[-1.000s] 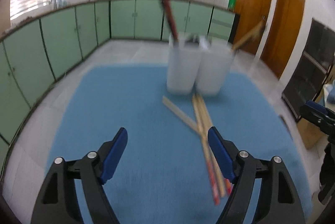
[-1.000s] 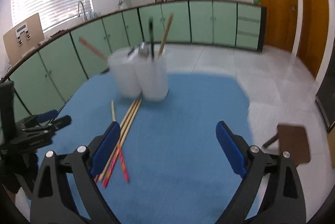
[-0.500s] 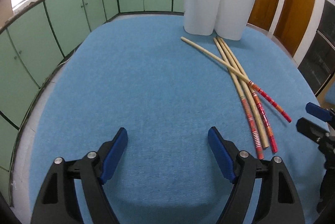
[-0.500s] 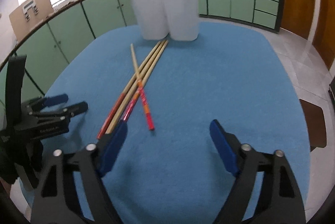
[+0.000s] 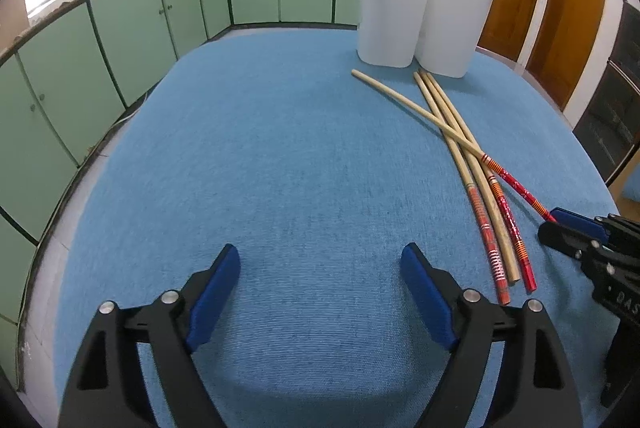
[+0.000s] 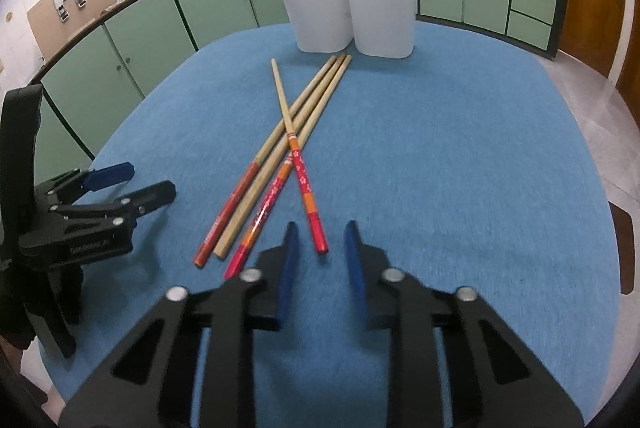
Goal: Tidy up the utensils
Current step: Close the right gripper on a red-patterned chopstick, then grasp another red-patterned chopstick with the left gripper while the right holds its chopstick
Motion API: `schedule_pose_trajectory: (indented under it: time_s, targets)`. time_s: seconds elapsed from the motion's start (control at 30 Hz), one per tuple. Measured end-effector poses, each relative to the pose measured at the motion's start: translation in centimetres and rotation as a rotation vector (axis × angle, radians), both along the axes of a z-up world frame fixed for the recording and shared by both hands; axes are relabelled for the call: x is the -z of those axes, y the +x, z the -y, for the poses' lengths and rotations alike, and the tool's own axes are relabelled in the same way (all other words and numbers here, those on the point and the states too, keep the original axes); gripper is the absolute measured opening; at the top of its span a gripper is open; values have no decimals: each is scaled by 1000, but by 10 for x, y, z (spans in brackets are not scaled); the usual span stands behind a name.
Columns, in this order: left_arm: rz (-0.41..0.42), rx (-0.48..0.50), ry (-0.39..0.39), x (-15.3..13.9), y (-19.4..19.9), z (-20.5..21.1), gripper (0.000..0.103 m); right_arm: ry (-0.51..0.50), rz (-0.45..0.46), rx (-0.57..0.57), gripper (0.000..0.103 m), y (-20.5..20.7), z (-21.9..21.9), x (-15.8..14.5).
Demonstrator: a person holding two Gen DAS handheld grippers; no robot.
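Nearest, the right gripper [image 6: 320, 248] hangs with its jaws partly apart, holding nothing, just short of the loose chopsticks [image 6: 280, 164] on the blue tablecloth [image 6: 460, 168]. Left of the chopsticks, the left gripper [image 5: 320, 264] gapes wide and empty. Beyond the chopsticks, two white holders [image 6: 348, 4] stand touching, utensils inside.

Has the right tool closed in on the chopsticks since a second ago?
Yes. The right tool has come forward and down toward the crossing chopstick, jaws narrowed but not shut.
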State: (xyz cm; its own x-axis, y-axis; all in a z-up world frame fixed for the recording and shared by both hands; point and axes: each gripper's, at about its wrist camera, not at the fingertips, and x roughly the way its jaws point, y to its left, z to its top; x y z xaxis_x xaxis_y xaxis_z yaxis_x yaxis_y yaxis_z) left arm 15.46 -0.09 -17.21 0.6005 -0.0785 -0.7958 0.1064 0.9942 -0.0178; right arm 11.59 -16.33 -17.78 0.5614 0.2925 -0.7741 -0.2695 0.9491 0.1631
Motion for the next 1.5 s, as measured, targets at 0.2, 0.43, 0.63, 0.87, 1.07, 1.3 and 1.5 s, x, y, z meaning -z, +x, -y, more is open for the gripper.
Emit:
schedule_pose_trajectory:
  time_s: [0.2,0.43,0.63,0.87,1.07,1.3,1.5]
  targets:
    - [-2,3,11,1,0,1,83,-9,3,-29,5,-1,-6,1]
    - [5,14,2,-1,-2,2,83,62,55,23,5,-21,15,-11]
    - [16,47,-9,-3,-8,10,83,63,48,79,5,-51,33,-14]
    - [23,102,-48,-4,-18,22,83,-14,28,200,5,-56,46,-3]
    - [15,166,-61,-4,-24,38,83,19,15,204,5,-46,42,1]
    - [-4,208,-29,0,-23,52,84,90,-1,205,6,-45,52,5]
    - [-1,125,2,-2,-21,43,84,73,3,198,7,-45,48,3]
